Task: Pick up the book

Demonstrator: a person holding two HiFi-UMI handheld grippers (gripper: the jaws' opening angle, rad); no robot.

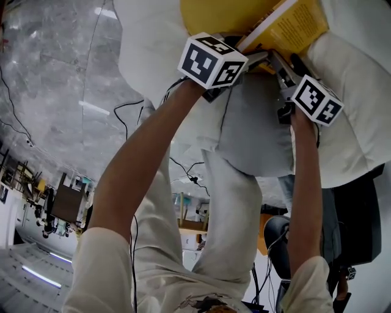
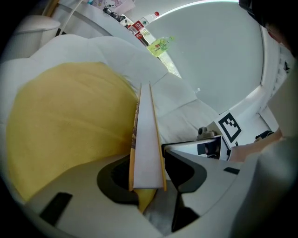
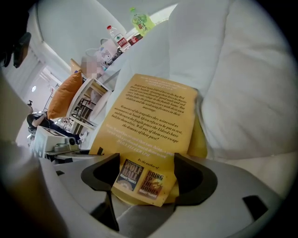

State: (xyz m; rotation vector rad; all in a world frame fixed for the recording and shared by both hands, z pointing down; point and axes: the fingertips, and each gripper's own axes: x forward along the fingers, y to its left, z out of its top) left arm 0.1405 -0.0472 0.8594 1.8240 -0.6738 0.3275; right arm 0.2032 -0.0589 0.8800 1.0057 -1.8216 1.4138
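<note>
The yellow paperback book [image 1: 287,27] rests against a white sofa cushion [image 1: 360,92], beside a yellow pillow [image 1: 214,15]. In the left gripper view the book [image 2: 148,139] stands edge-on, white pages between yellow covers. My left gripper [image 2: 147,174] is shut on it, a pad against each cover. In the right gripper view the book's back cover [image 3: 153,121] faces the camera. Its lower edge lies in the gap of my right gripper [image 3: 144,174], whose jaws stand wide apart, open. From the head view both grippers, left [image 1: 253,58] and right [image 1: 284,67], meet at the book's lower edge.
The yellow pillow [image 2: 65,121] fills the left of the left gripper view. The right gripper's marker cube [image 2: 229,126] shows close by. Bottles [image 3: 139,21] stand behind the sofa. An orange cushion [image 3: 65,93] and a white rack [image 3: 88,109] stand beyond. Cables [image 1: 183,165] lie on the floor.
</note>
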